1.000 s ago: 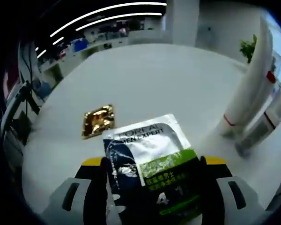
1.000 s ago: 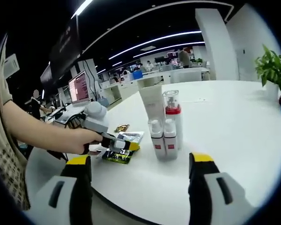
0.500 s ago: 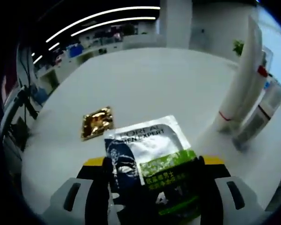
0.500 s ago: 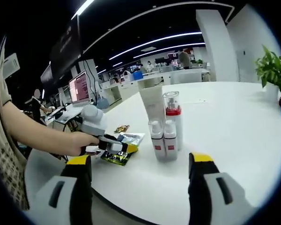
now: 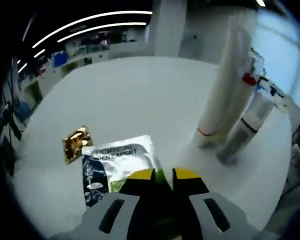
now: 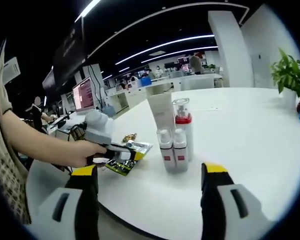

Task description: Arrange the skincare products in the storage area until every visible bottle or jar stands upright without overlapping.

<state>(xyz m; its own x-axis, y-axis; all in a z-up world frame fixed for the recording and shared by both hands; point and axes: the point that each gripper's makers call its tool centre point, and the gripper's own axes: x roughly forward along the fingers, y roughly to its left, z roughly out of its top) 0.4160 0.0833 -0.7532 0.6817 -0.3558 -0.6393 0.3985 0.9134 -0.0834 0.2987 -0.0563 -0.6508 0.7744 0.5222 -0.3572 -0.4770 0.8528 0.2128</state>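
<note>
My left gripper is shut on the near edge of a white, blue and green sachet at the table's front left. A small gold sachet lies flat just beyond it. To the right stand a tall white tube and a clear bottle with a red collar, both upright. In the right gripper view the tube, the red-collared bottle and two small white pump bottles form a tight upright cluster. My right gripper hangs open at the table's near edge, holding nothing.
The round white table stretches wide to the right of the bottles. A potted plant stands at the far right edge. A person's bare arm reaches in from the left, holding the left gripper. Desks and monitors lie beyond.
My left gripper's jaws have closed from wide open onto the sachet. Its view has swung toward the bottles. The right gripper has stayed still and open.
</note>
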